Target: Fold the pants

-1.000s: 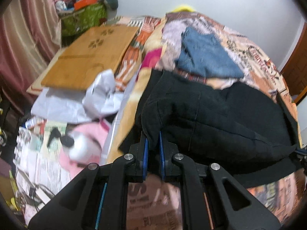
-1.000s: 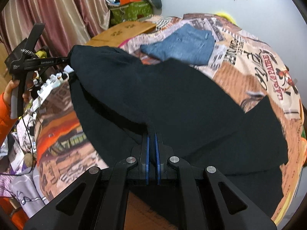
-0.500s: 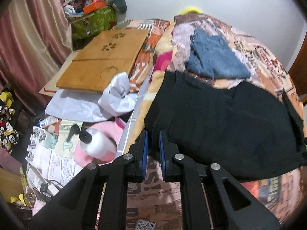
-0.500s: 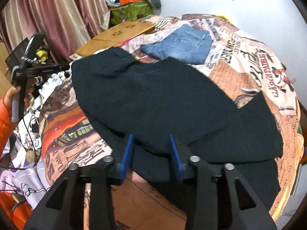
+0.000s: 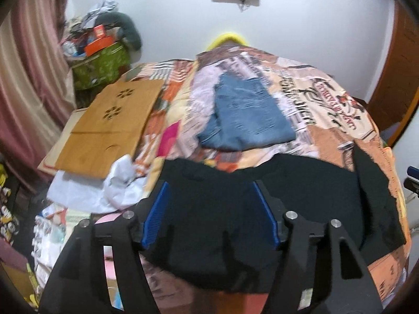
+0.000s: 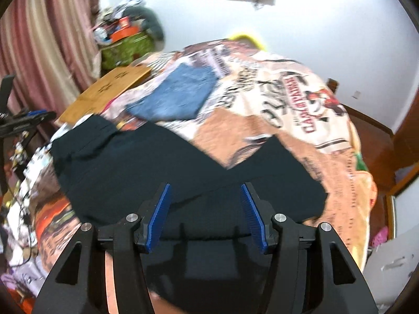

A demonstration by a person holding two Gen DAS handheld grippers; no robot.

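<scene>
Item: black pants [image 5: 262,204], lying spread flat across the near half of the bed [image 5: 337,141], one leg angled off toward the right edge. Left tool [image 5: 209,209]: I held it released, blue pads wide apart, above the waist end. Right tool [image 6: 207,213]: I held it likewise released, over the pants' near edge. Folded blue jeans [image 5: 246,115] lay beyond, apart from the pants. Wooden board [image 5: 110,125] sat left of the bed.

black pants [image 5: 235,204], blue denim jeans [image 5: 246,117], orange-and-cream printed bedspread [image 6: 288,110], pink striped curtain [image 6: 52,39], blue-padded black tongs [image 6: 207,214]
</scene>
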